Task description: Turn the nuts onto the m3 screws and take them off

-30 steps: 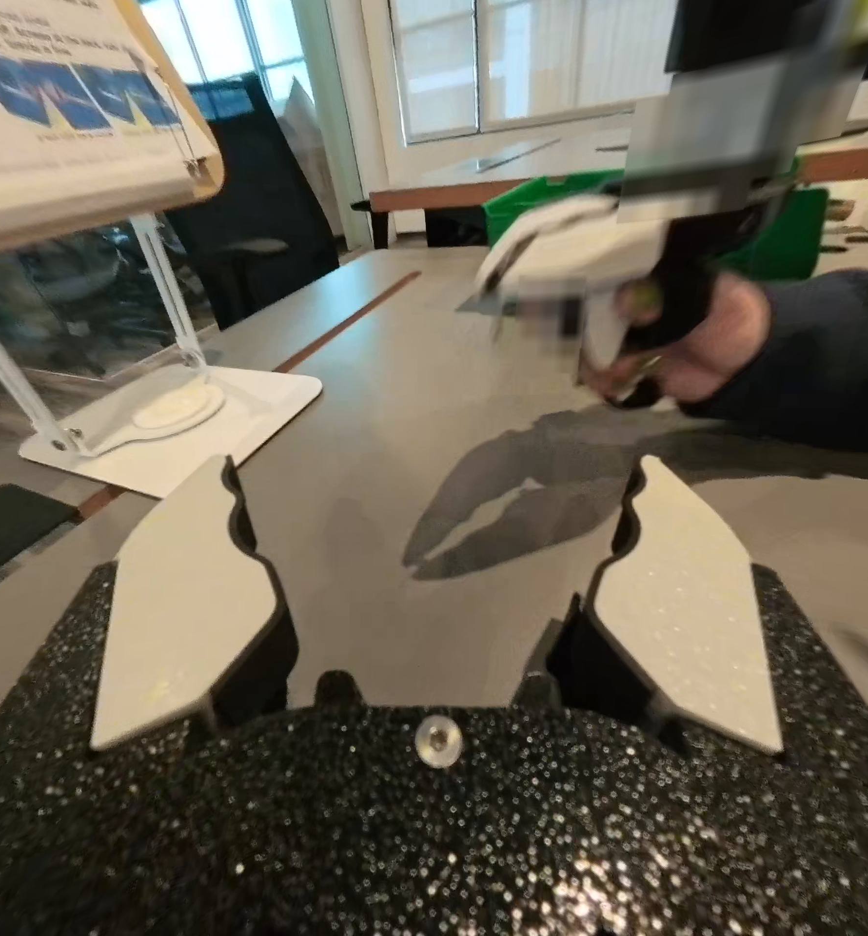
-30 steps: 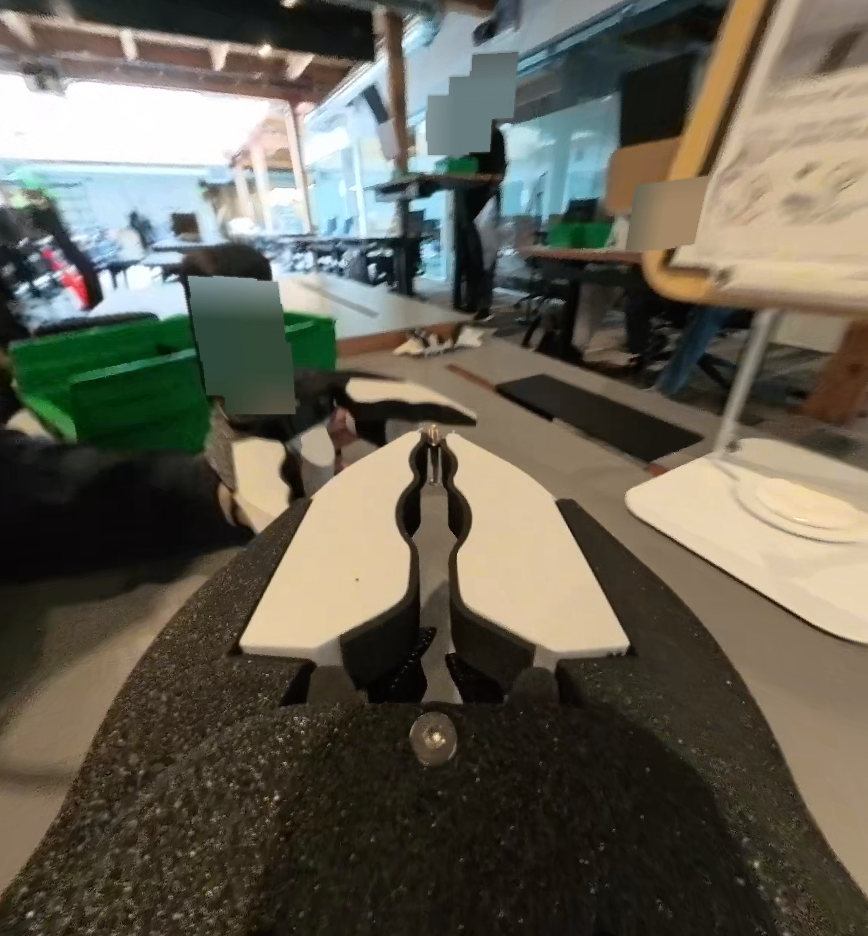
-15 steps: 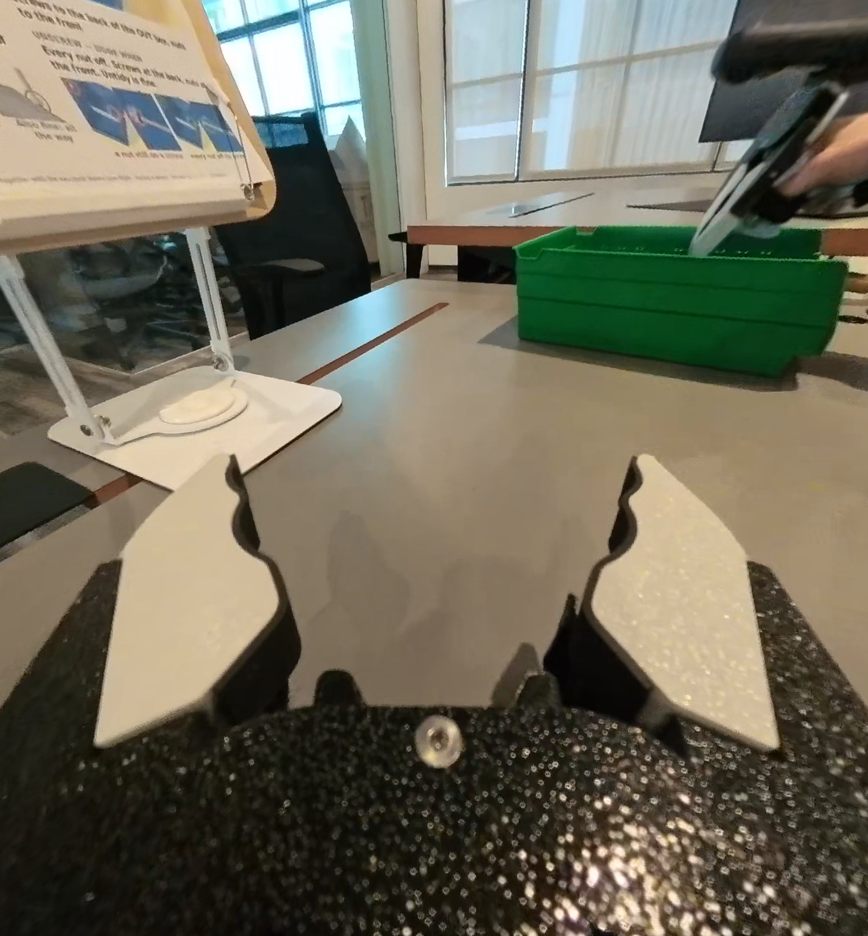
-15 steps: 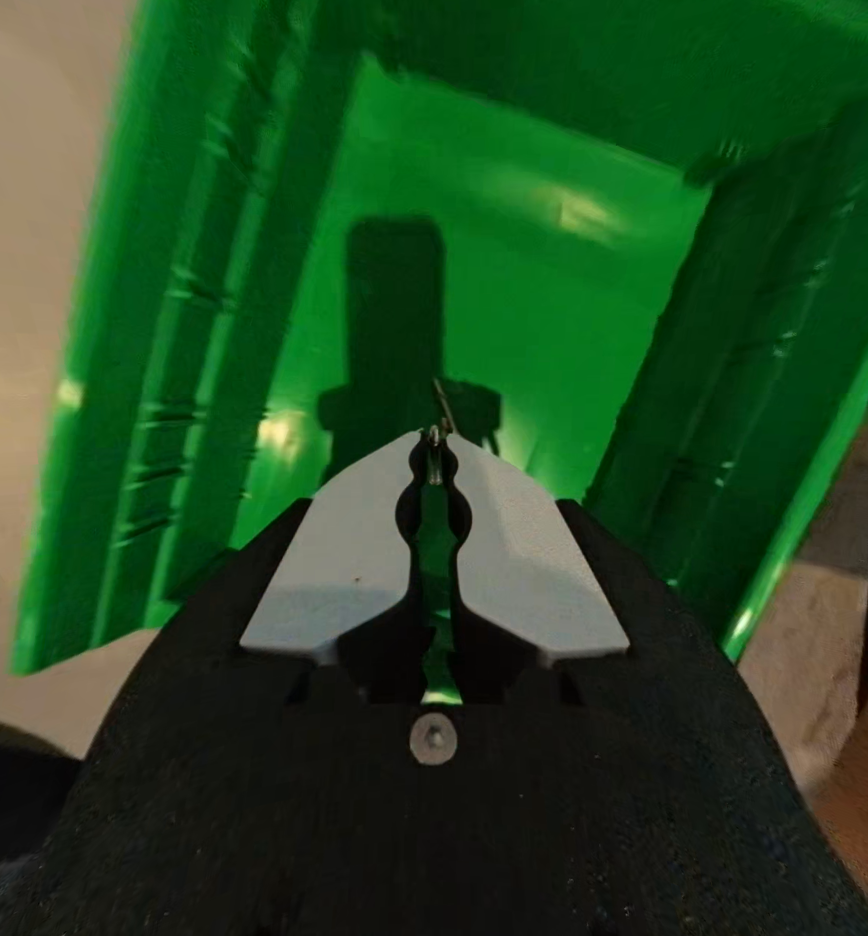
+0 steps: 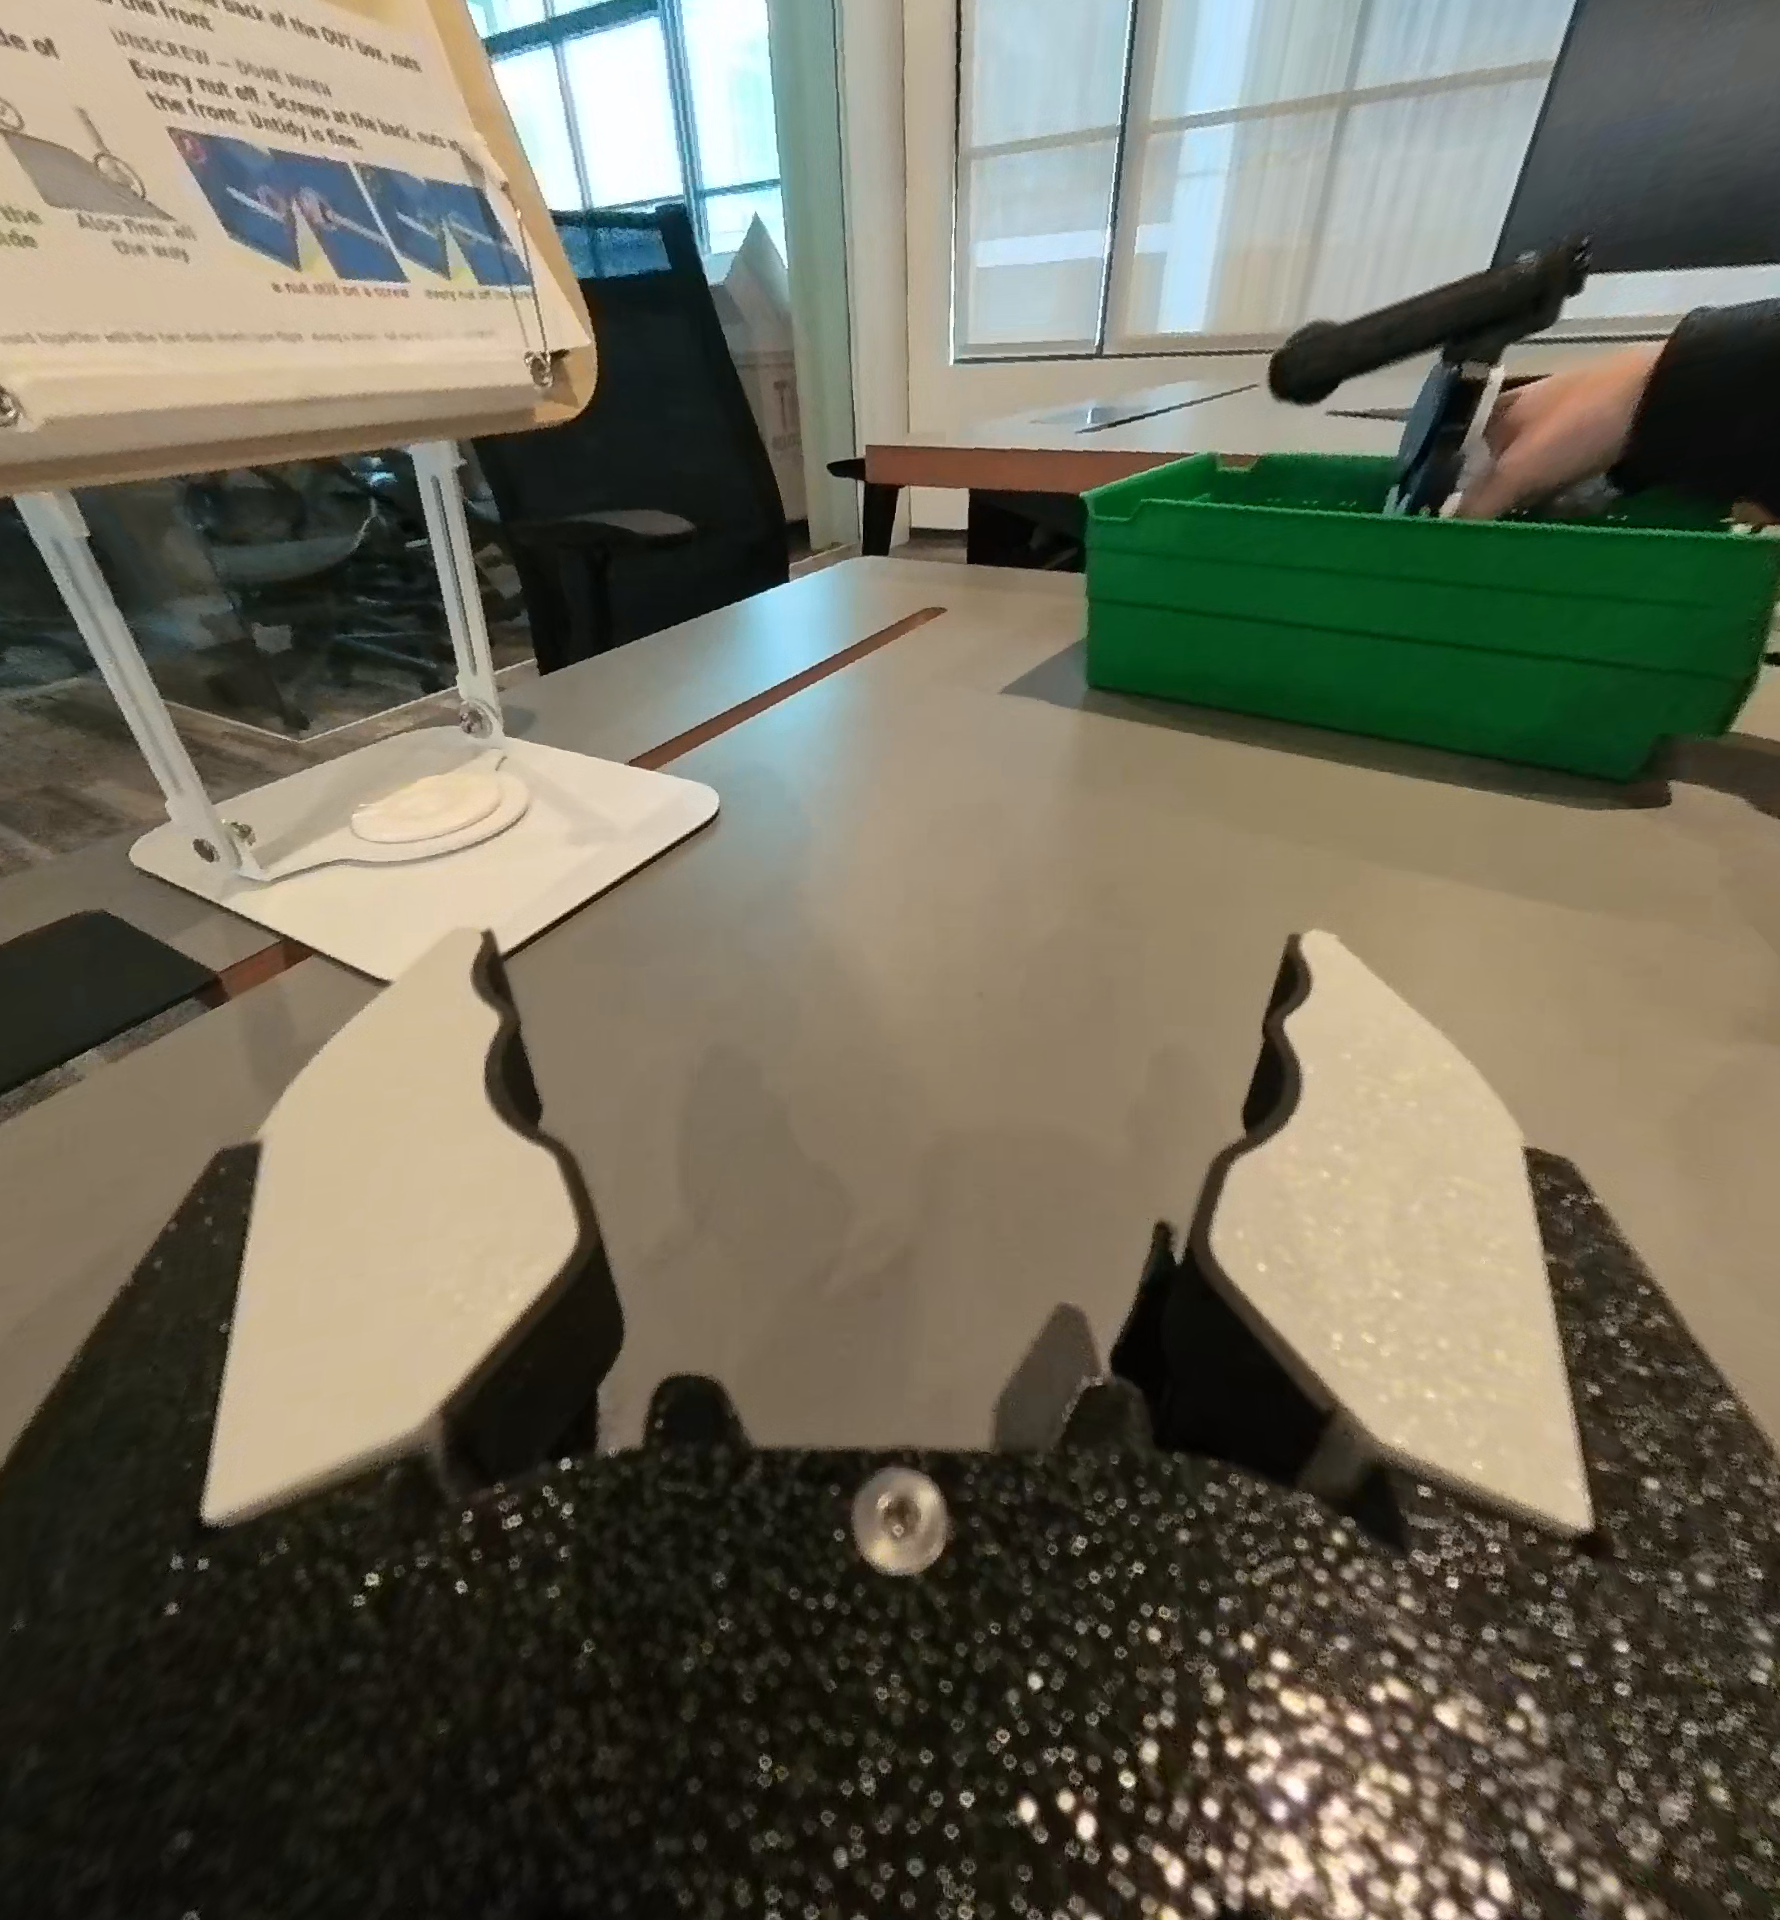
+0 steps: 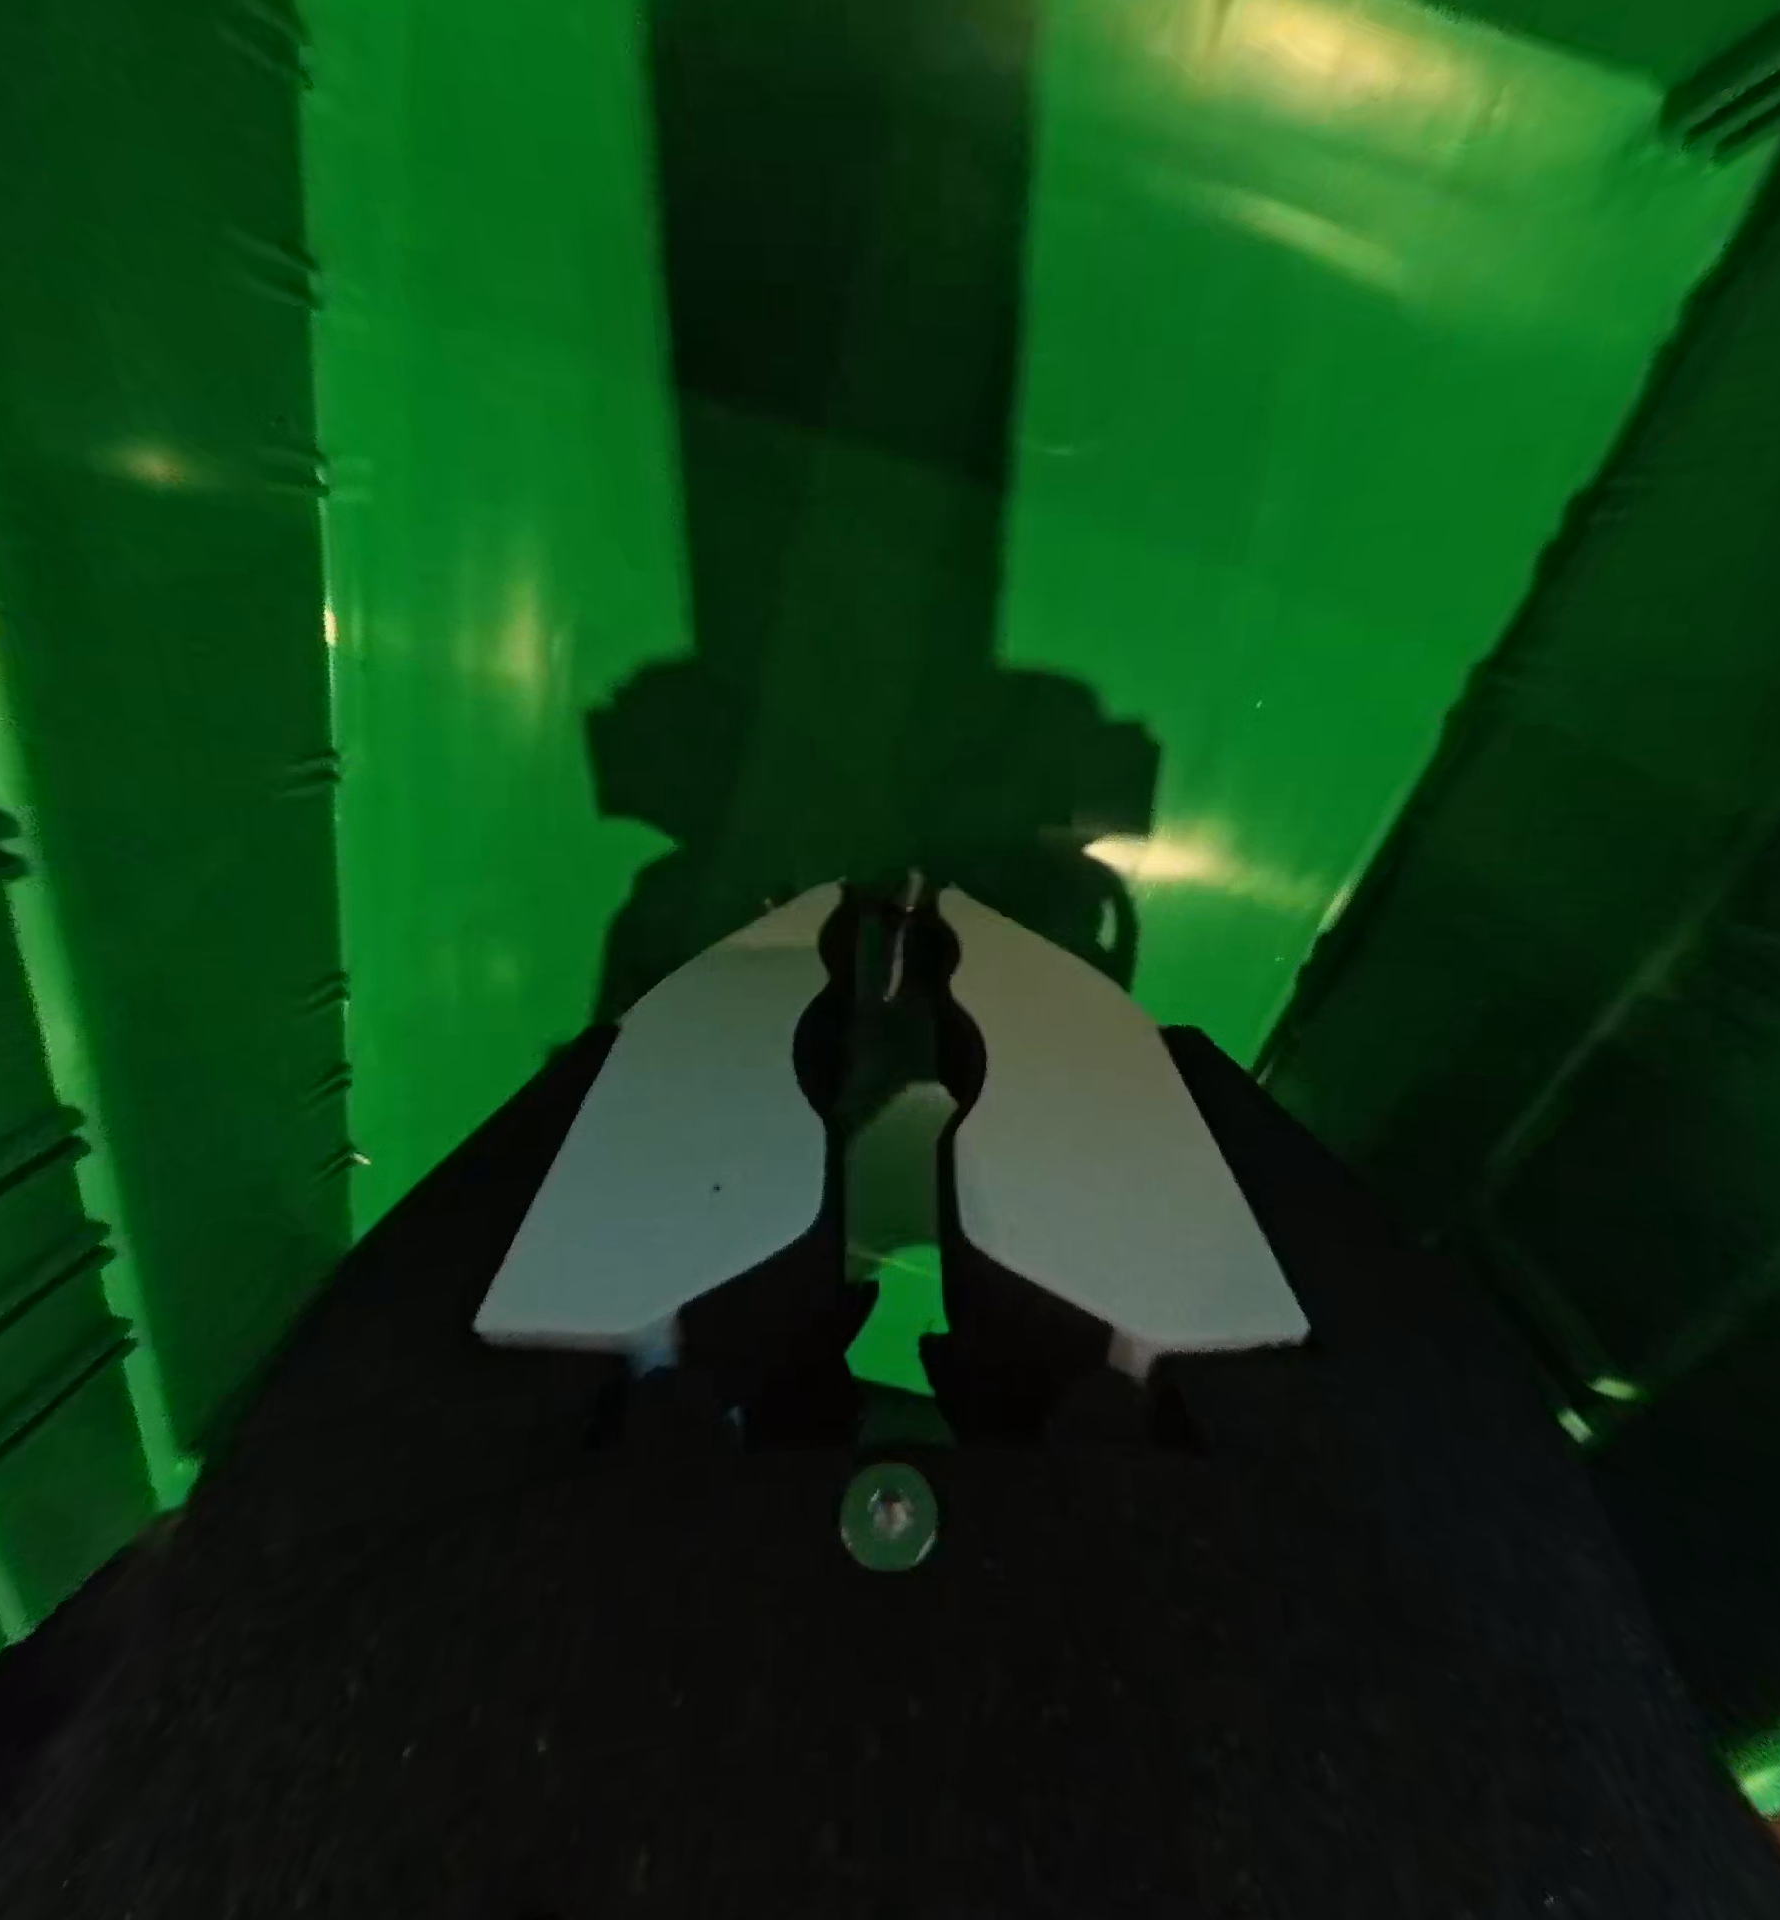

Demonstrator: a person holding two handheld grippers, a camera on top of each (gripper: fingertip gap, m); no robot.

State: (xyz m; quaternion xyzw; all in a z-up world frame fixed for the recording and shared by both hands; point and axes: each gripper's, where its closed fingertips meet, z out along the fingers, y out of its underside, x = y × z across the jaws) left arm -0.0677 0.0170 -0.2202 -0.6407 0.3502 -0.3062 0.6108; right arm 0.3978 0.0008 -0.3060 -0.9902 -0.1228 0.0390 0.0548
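Observation:
My left gripper (image 5: 891, 945) is wide open and empty, low over the grey table (image 5: 865, 831). My right gripper (image 6: 894, 904) points down into the green bin (image 6: 501, 416), close above its floor. Its jaws stand a little apart. A thin silver screw (image 6: 898, 940) shows between the tips, next to the right finger (image 6: 1073, 1122), with a dark gap between it and the left finger (image 6: 699, 1122). In the left wrist view the right gripper (image 5: 1437, 457) and the person's hand (image 5: 1551, 436) dip into the green bin (image 5: 1385, 623) at the far right; its fingertips are hidden by the bin wall.
A white stand (image 5: 429, 821) with an instruction board (image 5: 221, 208) is at the left on the table. A black chair (image 5: 637, 457) stands behind the table. The bin's ribbed walls (image 6: 117, 935) close in around my right gripper. Some 50 cm of space lies between my two pairs of fingers.
My right gripper carried the screw from over the table into the green bin, went lower, and its jaws opened slightly off the screw. My left gripper stayed open and almost still.

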